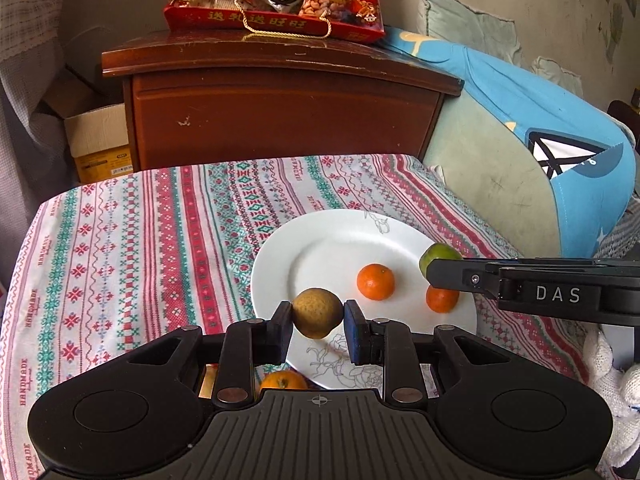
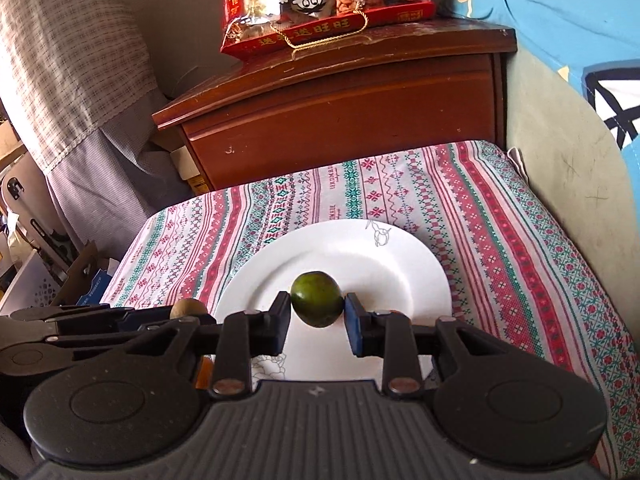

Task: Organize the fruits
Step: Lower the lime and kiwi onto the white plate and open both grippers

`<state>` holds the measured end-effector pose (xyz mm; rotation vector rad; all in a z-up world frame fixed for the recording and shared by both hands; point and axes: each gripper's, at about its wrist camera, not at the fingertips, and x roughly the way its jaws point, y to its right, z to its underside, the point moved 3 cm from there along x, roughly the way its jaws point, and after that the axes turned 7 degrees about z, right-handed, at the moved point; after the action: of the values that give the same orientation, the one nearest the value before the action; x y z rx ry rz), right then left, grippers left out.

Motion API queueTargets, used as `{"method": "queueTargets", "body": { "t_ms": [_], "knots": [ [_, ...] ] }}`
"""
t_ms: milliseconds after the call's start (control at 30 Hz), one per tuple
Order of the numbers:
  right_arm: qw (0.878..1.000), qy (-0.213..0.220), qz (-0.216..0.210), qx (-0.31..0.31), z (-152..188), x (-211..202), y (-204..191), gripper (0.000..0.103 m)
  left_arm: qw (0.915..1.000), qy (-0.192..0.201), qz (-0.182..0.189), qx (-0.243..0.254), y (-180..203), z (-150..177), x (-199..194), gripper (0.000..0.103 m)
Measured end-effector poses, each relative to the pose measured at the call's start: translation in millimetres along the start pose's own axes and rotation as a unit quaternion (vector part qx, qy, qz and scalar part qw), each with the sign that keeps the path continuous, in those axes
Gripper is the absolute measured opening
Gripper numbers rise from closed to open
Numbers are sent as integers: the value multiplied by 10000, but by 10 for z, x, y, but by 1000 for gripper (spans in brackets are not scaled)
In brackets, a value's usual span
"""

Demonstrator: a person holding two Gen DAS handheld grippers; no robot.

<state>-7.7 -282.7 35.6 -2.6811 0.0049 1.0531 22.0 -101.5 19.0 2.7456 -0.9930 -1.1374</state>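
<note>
I am pinching a yellow-brown fruit [image 1: 317, 312] in my left gripper [image 1: 316, 330] and a green fruit [image 2: 316, 304] in my right gripper [image 2: 317, 325], both at frame centre above the white plate [image 1: 340, 240]. Both seem light, firm, round and roll-prone; I am gripping across their middles.

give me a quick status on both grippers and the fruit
Left gripper shut on yellow-brown fruit. Right gripper shut on green fruit. Both above white plate. Nothing blocking.

plate [image 1: 280, 264] on tablecloth [image 1: 120, 240] | 2 oranges [image 1: 375, 281] on plate | cabinet [image 1: 280, 120] behind
</note>
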Motion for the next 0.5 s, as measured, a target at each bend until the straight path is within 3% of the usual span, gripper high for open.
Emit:
{"method": "queueTargets", "body": {
  "t_ms": [333, 467, 500],
  "knots": [
    [9994, -112, 250, 204, -9, 253, 107, 30, 9996, -274, 30, -103, 55, 20, 344, 25],
    [9993, -62, 238, 267, -34, 256, 116, 33, 9997, -228, -12, -91, 67, -8, 363, 28],
    [9993, -47, 224, 304, -47, 248, 120, 33, 9997, -209, -9, -104, 68, -22, 352, 33]
  ]
}}
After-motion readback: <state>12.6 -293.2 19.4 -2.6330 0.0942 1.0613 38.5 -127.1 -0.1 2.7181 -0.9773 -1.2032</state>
